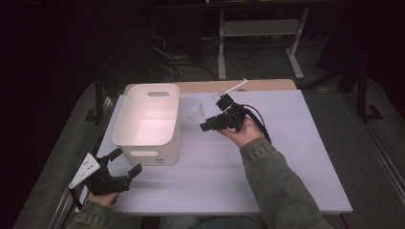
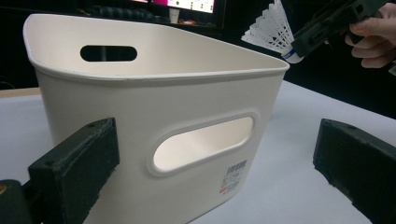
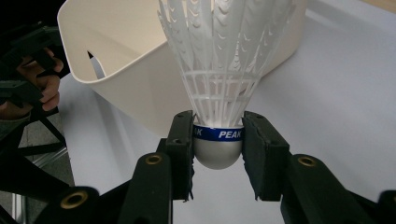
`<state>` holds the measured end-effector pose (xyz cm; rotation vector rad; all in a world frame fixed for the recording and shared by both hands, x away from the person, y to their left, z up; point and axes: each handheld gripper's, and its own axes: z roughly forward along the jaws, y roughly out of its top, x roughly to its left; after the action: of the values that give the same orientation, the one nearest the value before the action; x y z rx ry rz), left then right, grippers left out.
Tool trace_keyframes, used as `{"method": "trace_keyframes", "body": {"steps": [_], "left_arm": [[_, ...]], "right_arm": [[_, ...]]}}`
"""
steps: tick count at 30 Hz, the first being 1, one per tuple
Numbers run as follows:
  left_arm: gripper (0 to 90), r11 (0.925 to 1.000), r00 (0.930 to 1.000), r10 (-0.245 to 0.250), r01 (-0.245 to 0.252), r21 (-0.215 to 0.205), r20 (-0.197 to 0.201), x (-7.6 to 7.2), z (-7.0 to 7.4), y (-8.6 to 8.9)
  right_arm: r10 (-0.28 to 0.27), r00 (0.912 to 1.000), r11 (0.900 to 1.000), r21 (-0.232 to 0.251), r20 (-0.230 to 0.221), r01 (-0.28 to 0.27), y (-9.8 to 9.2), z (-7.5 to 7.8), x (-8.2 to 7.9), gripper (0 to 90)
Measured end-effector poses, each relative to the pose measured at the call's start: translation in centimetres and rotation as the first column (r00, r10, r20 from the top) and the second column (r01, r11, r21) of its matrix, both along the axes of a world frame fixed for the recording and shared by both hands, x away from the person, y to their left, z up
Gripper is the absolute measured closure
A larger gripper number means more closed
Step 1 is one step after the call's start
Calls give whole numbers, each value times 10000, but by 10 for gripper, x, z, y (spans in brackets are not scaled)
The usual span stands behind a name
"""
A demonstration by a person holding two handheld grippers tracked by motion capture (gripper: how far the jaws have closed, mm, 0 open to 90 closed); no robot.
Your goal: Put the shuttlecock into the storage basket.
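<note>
The right gripper (image 3: pixel 218 144) holds a white shuttlecock (image 3: pixel 219 70). Its two jaws are closed to a narrow gap on the rounded cork base, one pad on each side, at the blue band printed "PEAK". The feather skirt projects forward, clear of the pads. In the high view the right gripper (image 1: pixel 206 125) is raised above the table (image 1: pixel 286 157), just to the right of the white plastic bin (image 1: pixel 148 121), with the shuttlecock (image 1: pixel 196 113) pointing toward the bin wall.

The left gripper (image 1: pixel 125 163) rests low at the near left corner of the table, in front of the bin. Its jaws stand wide apart and hold nothing. In the left gripper view the bin's near wall with its handle slot (image 2: pixel 203 142) lies between the two pads, without contact.

Handling assessment: the shuttlecock is probably very light, so minimal clamping force should suffice. The skirt appears thin and easily bent; pressure there is likely to deform it. The cork base is the firm part and the correct grip point, as currently used. Its domed surface could slip if the grip shifts below the band.
</note>
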<state>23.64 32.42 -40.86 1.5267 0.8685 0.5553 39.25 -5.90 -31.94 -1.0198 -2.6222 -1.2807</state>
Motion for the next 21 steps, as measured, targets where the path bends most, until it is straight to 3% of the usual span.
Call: {"method": "trace_keyframes", "body": {"steps": [10, 21], "left_arm": [[0, 10000, 10000, -24, 24, -22, 37, 0, 0, 0], [0, 10000, 10000, -32, 32, -42, 8, 0, 0, -1]], "right_arm": [[82, 9999, 9998, -157, 145, -80, 7, 7, 3, 637], [240, 9992, 9997, 15, 319, -241, 16, 24, 5, 637]]}}
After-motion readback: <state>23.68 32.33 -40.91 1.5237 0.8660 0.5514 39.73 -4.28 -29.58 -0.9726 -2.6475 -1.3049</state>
